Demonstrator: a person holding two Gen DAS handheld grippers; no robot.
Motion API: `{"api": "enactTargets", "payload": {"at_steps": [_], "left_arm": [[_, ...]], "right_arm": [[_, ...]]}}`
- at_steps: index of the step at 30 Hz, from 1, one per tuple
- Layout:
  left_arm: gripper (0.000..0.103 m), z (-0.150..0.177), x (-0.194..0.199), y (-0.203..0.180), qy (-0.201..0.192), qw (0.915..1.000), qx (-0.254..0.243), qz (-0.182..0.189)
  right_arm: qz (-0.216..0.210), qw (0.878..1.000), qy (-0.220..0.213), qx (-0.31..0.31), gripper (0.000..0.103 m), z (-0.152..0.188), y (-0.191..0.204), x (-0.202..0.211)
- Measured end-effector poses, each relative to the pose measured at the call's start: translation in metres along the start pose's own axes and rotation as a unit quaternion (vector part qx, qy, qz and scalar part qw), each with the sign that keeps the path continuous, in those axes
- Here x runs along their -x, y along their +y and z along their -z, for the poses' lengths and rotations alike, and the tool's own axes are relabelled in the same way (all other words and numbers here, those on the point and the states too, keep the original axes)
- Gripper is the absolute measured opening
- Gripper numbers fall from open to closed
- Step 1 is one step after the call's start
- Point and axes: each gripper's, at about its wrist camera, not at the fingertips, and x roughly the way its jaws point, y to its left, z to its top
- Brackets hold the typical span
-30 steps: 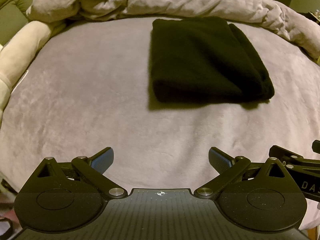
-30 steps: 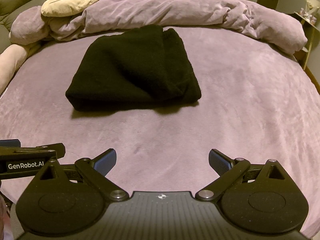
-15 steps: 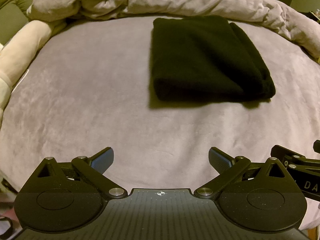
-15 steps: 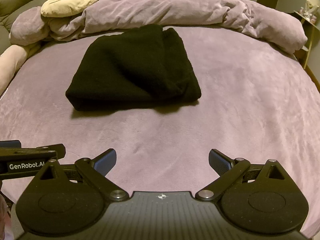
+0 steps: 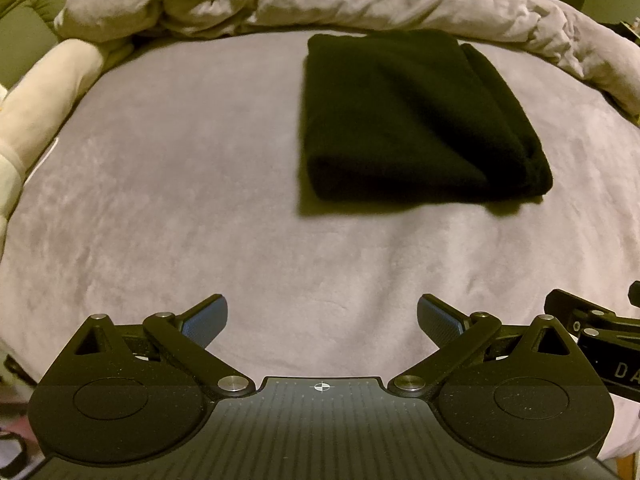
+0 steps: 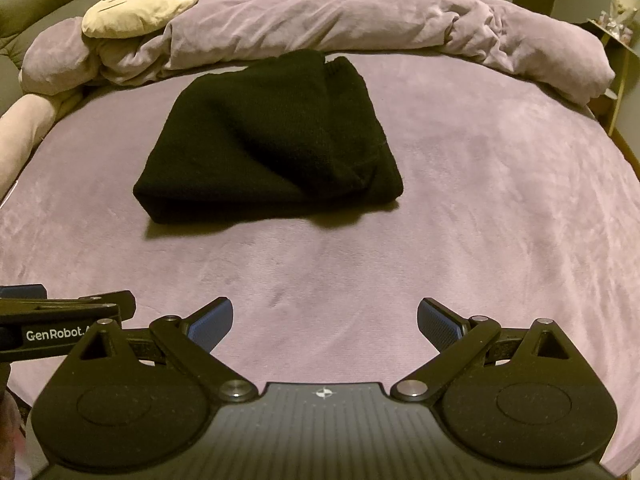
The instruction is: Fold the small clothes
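Note:
A black knitted garment (image 5: 412, 120) lies folded into a thick rectangle on the purple bed cover (image 5: 200, 184); it also shows in the right wrist view (image 6: 272, 140). My left gripper (image 5: 322, 320) is open and empty, held well back from the garment near the bed's front edge. My right gripper (image 6: 325, 322) is open and empty, also well short of the garment. Each gripper's body shows at the edge of the other's view: the right one (image 5: 600, 344) and the left one (image 6: 60, 320).
A rumpled purple duvet (image 6: 360, 20) is piled along the far side of the bed. A cream plush pillow with a face (image 6: 140, 8) rests on it at the far left. A pale bolster (image 5: 44, 92) lines the left edge. A shelf (image 6: 616, 40) stands at the right.
Almost nothing: the left wrist view has drifted very slightly, so the garment sits a touch higher in it. Both grippers stay open and the garment has not moved.

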Motion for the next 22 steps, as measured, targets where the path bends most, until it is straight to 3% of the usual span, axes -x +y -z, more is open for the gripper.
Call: {"api": "enactTargets", "payload": {"at_steps": [6,22], "left_arm": [[0.103,0.0016,-0.0011,-0.0013,-0.004,0.9999,-0.009,-0.011],[0.103,0.0030,0.0044,-0.0035,-0.007,0.9997,-0.017,0.014]], "right_arm": [[-0.002,1.000,0.002,-0.003,0.099,-0.0002,-0.0002,-0.0004],[-0.001,1.000,0.003,-0.006,0.099,-0.0008,-0.0025,-0.0009]]}}
